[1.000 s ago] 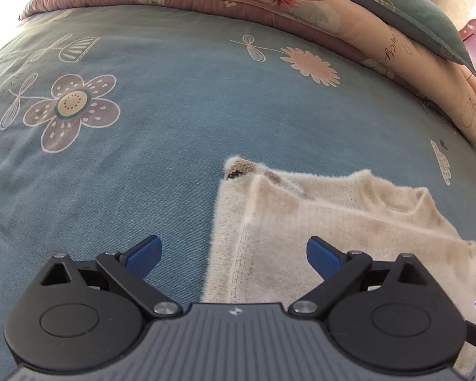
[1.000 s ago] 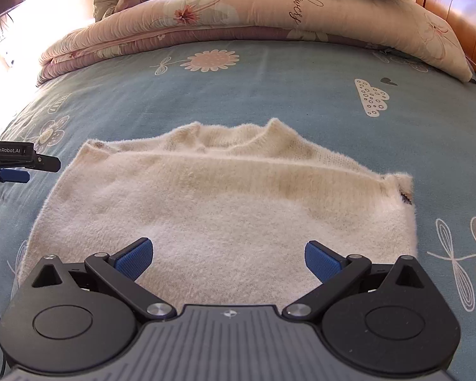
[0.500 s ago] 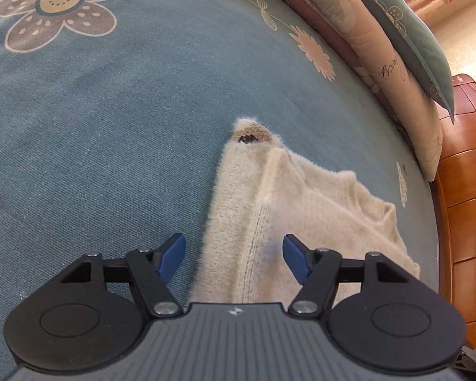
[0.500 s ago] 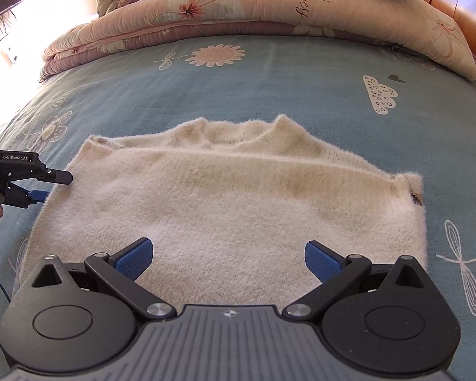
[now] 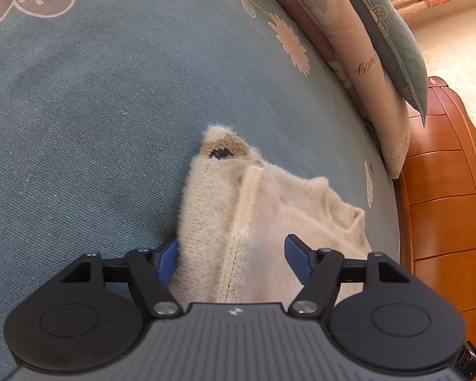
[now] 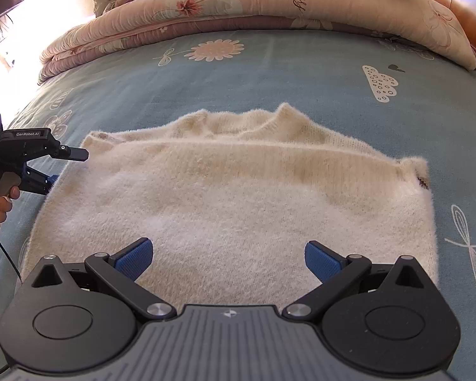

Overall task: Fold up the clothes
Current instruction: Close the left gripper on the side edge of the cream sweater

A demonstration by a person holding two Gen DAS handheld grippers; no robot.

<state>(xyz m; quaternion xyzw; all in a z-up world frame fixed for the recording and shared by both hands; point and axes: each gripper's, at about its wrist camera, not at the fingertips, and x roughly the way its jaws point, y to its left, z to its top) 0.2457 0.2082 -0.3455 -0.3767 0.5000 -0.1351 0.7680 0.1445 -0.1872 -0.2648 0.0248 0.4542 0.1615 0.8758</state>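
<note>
Cream sweater flat on blue bedsheet; right gripper spread above hem; left gripper at sleeve edge

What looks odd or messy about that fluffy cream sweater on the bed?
The sweater lies flat on the blue bedsheet, but faint yellowish-brown patches discolour it below the neckline. Each upper corner shows a small dark-patterned bit, one at; whether that is damage or tucked-in fabric I cannot tell.
</note>
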